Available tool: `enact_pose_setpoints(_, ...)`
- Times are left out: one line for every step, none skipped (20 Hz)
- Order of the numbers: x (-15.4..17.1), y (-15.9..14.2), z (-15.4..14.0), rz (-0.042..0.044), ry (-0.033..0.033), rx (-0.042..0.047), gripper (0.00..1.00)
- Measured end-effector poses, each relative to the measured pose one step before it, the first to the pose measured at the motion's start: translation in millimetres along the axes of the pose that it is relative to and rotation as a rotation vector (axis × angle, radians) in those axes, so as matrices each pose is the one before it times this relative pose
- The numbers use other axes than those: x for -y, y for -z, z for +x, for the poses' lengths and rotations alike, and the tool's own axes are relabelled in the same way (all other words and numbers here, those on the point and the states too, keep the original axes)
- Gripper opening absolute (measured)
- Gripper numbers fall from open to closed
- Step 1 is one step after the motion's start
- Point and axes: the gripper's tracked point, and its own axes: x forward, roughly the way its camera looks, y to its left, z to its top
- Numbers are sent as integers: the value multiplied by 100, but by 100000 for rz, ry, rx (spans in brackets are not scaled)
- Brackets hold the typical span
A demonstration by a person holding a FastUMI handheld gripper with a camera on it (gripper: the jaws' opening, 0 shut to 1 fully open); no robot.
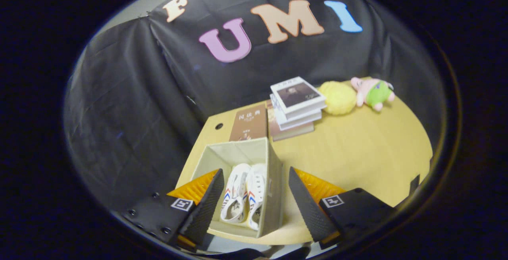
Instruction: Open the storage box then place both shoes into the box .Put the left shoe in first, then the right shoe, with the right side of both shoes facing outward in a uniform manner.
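Hovering above the box (274,180), the gripper (256,204) hangs with its fingers spread wide and nothing between them but air. The box, an open fabric bin, sits at the near corner of the table (357,156), and both shoes (244,200) lie inside it side by side, soles down against the floor of the box, touching each other along their length. The pair lies nearer the box's right wall than its left.

Beyond the box, a brown book (249,123) lies flat just behind its far wall. Beside that, farther back and to the right of the box, stands a stack of books (297,103). A yellow ball (338,98) and a plush toy (374,92) rest well beyond the box, near the table's far edge.

By the look of things, the placing is done and the job is at its close: both shoes are in and turned the same way, though which is left and which is right cannot be told from here. The step in hand appears to be a clean withdrawal. Doing it well means keeping the fingers apart and lifting straight away from the box, clear of its soft walls, so the rim is not snagged and the shoes stay aligned as they lie.
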Motion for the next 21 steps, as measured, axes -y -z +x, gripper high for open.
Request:
enact_pose_setpoints(689,-1449,-1294,-2808,275,5907,100)
enact_pose_setpoints(763,-1668,-1179,-2903,389,5706,100)
enact_pose_setpoints(1013,-1558,-1245,-2912,1713,6077,100)
enact_pose_setpoints(1367,-1591,-1111,-3148,2595,5886,100)
enact_pose_setpoints(1499,-1409,-993,-2760,3046,5346,100)
enact_pose_setpoints(1400,-1381,-913,-1612,2771,5354,100)
enact_pose_setpoints(1050,-1133,-708,-489,1854,5563,100)
enact_pose_setpoints(1023,-966,-604,50,1396,4921,100)
enact_pose_setpoints(1318,-849,-597,-133,2295,4623,100)
enact_pose_setpoints(1638,-948,-523,-549,3315,4457,100)
enact_pose_setpoints(1461,-779,-546,-970,2980,3804,100)
enact_pose_setpoints(1242,-799,-324,-1307,2760,4038,100)
enact_pose_setpoints(1073,-561,-394,-1370,2018,3362,100)
enact_pose_setpoints(878,-601,-96,-1517,1154,2781,100)
enact_pose_setpoints(988,-527,-56,-1699,1584,2621,100)
enact_pose_setpoints(924,-513,54,-1812,999,1515,100)
enact_pose_setpoints(913,-487,-242,-722,1403,1229,100)
enact_pose_setpoints(779,-874,-894,693,643,804,100)
enact_pose_setpoints(598,-301,-342,965,387,398,100)
enact_pose_setpoints(498,-238,-42,620,807,694,100)
enact_pose_setpoints(459,-100,259,-101,363,686,100)
